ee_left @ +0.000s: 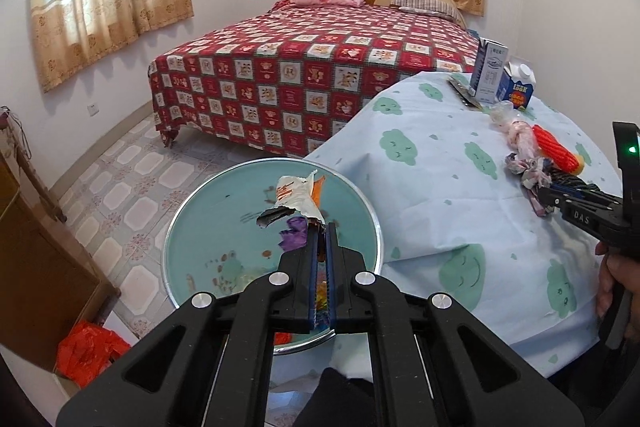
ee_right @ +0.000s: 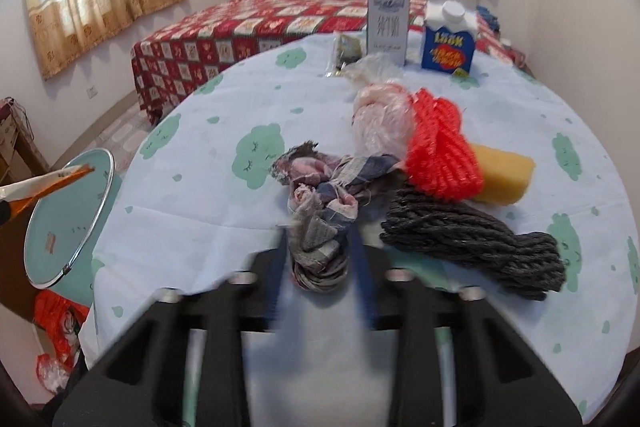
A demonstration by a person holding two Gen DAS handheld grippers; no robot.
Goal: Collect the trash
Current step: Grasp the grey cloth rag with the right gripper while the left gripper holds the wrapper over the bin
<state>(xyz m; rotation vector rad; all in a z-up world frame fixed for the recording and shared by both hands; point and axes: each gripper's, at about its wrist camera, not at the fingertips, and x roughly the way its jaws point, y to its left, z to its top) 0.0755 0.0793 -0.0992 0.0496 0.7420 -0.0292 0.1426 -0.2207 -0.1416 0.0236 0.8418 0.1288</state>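
My left gripper [ee_left: 320,227] is shut on a crumpled white and orange wrapper [ee_left: 298,197] and holds it above a round teal bin [ee_left: 200,227] beside the table. The wrapper also shows at the left edge of the right wrist view [ee_right: 44,183]. My right gripper [ee_right: 320,239] is open, its blurred fingers either side of a knotted plaid cloth scrap [ee_right: 320,211] on the table. It also shows in the left wrist view [ee_left: 560,199].
On the cloud-print tablecloth [ee_right: 200,227] lie a grey yarn bundle [ee_right: 472,239], an orange net [ee_right: 440,151], a yellow sponge [ee_right: 504,175], a pink-white plastic bundle [ee_right: 380,119] and two cartons [ee_right: 388,15]. A bed [ee_left: 300,67] stands behind. An orange bag [ee_left: 88,351] lies on the floor.
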